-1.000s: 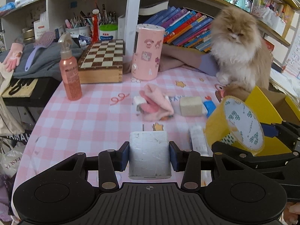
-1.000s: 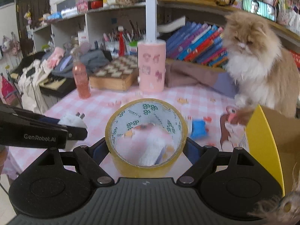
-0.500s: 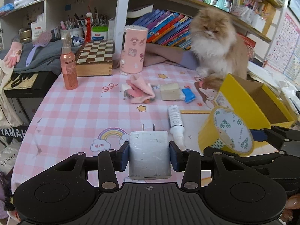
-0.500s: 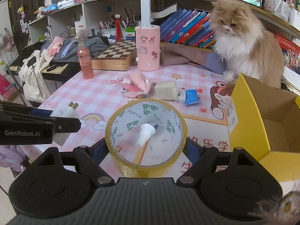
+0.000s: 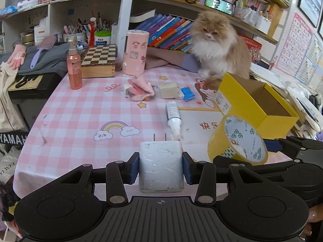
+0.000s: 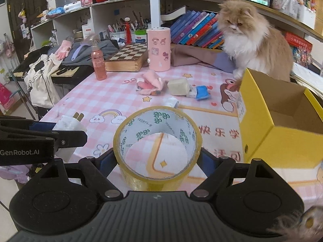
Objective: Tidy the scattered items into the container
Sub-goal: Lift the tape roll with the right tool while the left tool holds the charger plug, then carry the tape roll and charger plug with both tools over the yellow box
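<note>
My left gripper is shut on a white plug charger, held above the table's near edge; it also shows in the right wrist view. My right gripper is shut on a yellow tape roll, also seen in the left wrist view, just left of the open yellow box. On the pink checked tablecloth lie a white tube, a pink cloth, a beige block and a blue packet.
A fluffy cat sits at the table's far side right behind the box. A pink cylinder, a chessboard box and a pink spray bottle stand at the back left. Bookshelves rise behind.
Both grippers have pulled back and risen from the table with their items held. The tape roll now sits nearer the yellow box.
</note>
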The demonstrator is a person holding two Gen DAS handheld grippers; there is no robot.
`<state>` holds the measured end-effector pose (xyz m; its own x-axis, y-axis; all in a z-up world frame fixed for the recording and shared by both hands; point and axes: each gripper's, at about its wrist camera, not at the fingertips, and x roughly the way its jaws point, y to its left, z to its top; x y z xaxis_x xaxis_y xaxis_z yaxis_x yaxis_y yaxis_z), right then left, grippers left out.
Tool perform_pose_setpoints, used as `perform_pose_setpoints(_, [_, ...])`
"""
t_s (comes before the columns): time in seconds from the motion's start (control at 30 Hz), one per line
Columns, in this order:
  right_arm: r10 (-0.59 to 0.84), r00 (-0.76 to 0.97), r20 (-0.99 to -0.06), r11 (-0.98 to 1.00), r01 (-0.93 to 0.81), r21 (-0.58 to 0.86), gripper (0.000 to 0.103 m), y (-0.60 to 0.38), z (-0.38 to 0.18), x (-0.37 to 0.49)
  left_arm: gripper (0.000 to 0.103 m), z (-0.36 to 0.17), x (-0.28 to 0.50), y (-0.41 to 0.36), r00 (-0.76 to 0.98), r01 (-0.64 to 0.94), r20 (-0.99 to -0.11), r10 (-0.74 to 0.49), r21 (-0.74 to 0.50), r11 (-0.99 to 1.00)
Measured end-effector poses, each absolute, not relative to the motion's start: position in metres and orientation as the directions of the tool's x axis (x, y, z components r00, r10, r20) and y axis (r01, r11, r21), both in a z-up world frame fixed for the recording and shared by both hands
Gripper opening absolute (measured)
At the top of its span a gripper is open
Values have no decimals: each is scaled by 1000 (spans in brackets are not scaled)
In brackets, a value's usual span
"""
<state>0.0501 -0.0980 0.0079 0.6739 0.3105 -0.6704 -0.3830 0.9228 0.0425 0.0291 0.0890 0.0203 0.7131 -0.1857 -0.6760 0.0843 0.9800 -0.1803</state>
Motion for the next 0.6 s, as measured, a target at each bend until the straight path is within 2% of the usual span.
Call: perform_pose_setpoints(0.6, [151,688,-710,984,-175,40,83,-151,4,-3,42,13,17,45,637,271,-689,-345,-219,937])
